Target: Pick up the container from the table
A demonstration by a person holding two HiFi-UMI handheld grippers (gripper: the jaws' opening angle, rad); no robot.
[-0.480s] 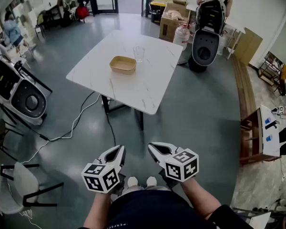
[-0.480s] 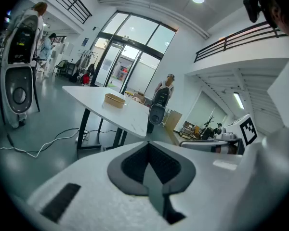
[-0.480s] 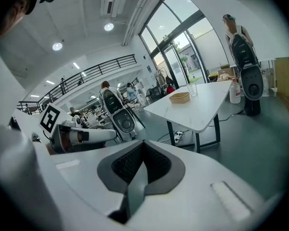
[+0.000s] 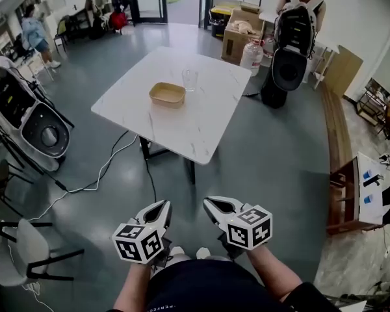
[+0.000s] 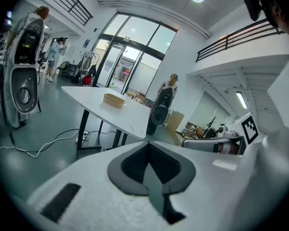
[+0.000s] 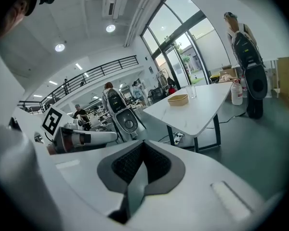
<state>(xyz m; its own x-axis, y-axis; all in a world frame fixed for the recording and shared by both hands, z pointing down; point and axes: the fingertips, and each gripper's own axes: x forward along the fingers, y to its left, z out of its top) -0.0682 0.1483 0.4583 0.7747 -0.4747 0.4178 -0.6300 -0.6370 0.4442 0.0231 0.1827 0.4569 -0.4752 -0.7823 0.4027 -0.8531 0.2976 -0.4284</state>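
A tan, shallow container (image 4: 167, 94) sits on the white marble table (image 4: 195, 132), far ahead of me across the grey floor. A clear glass (image 4: 190, 80) stands just behind it to the right. My left gripper (image 4: 162, 205) and right gripper (image 4: 210, 203) are held side by side close to my body, well short of the table, both shut with nothing between the jaws. The left gripper view shows the container (image 5: 113, 99) small on the table (image 5: 116, 117) beyond its gripper (image 5: 149, 150). The right gripper view also shows the container (image 6: 178, 99) and the glass (image 6: 191, 91).
A white pod-shaped machine (image 4: 29, 119) stands on the left and another (image 4: 289, 64) behind the table, beside a person with a backpack (image 4: 298, 8). A cardboard box (image 4: 237, 38) and a jug (image 4: 251, 56) stand nearby. A cable (image 4: 97, 174) crosses the floor. A chair (image 4: 19, 252) is near left.
The table and container sit slightly lower in the head view. Both grippers keep their place and stay shut.
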